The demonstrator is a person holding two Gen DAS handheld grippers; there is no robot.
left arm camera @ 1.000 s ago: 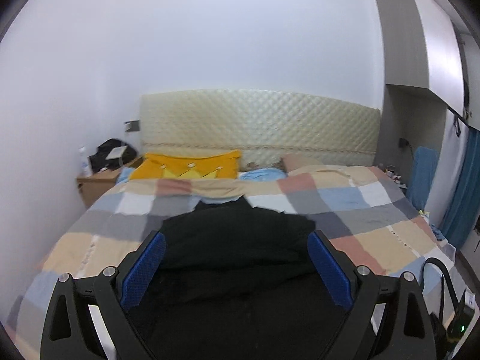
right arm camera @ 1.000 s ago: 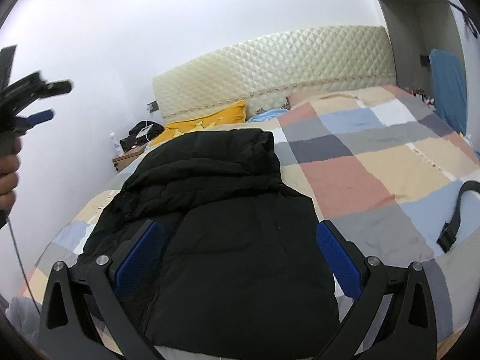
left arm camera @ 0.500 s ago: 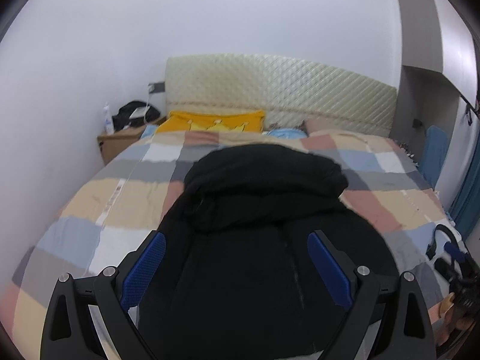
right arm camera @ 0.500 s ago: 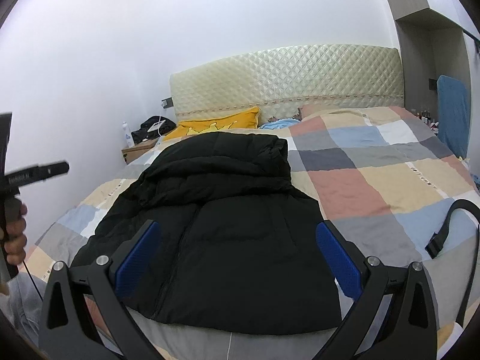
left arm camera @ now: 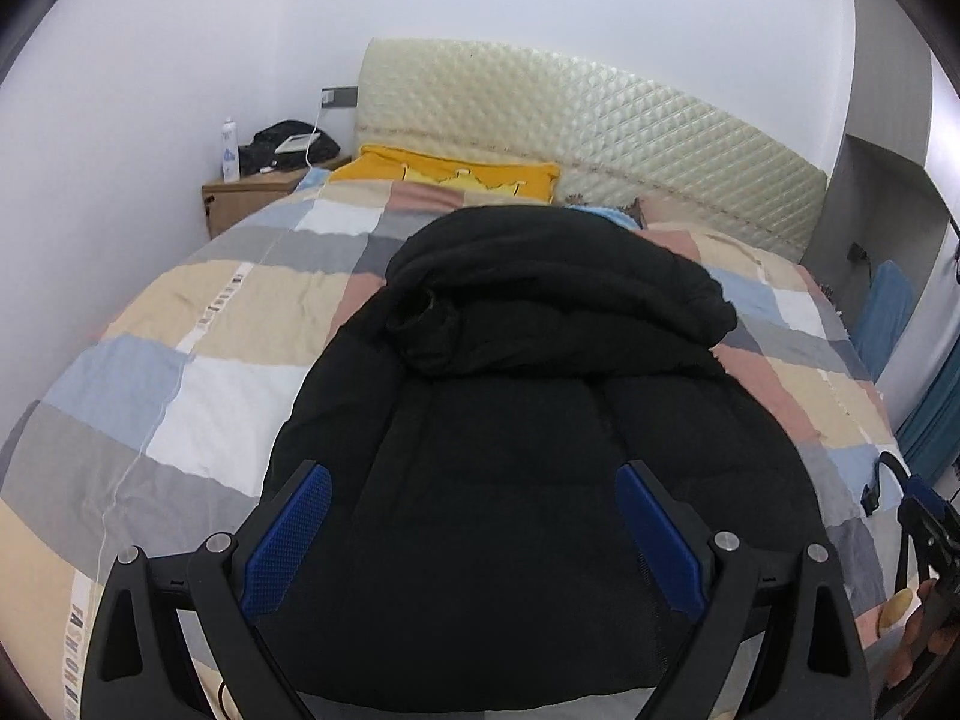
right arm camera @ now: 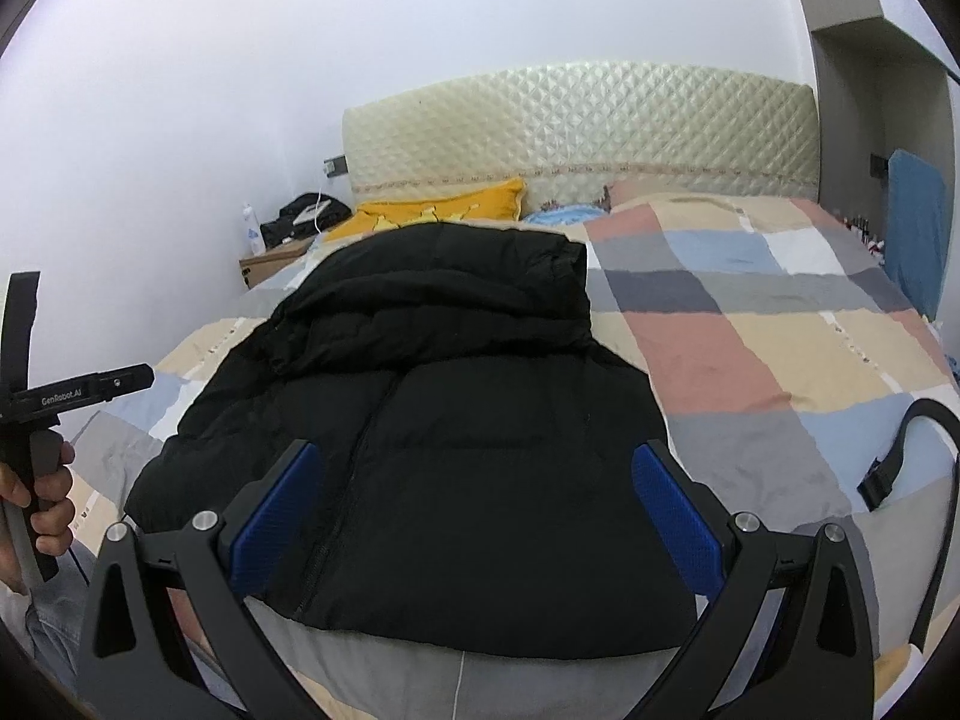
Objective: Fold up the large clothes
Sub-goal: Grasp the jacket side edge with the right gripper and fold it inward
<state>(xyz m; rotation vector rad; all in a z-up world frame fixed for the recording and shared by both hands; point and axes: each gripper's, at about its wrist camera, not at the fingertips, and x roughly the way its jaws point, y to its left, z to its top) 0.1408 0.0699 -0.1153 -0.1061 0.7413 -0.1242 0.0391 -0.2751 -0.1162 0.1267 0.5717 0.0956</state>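
Observation:
A black puffer jacket point(left arm camera: 540, 420) lies flat on the checked bedspread point(left arm camera: 210, 324), hood toward the headboard, hem at the near bed edge. It also shows in the right wrist view point(right arm camera: 432, 420), zip side up. My left gripper point(left arm camera: 474, 516) is open and empty, hovering above the jacket's lower part. My right gripper point(right arm camera: 474, 510) is open and empty above the hem. The left gripper's body and the hand that holds it show at the left edge of the right wrist view point(right arm camera: 36, 396).
A yellow pillow point(left arm camera: 456, 174) and a quilted headboard point(left arm camera: 600, 120) stand at the far end. A wooden nightstand point(left arm camera: 252, 198) with a bottle and a black bag is at far left. A black strap point(right arm camera: 900, 450) lies on the bed at right.
The left gripper has tilted down and moved nearer over the jacket, which now fills its view. The right gripper has shifted slightly back. Both stay open.

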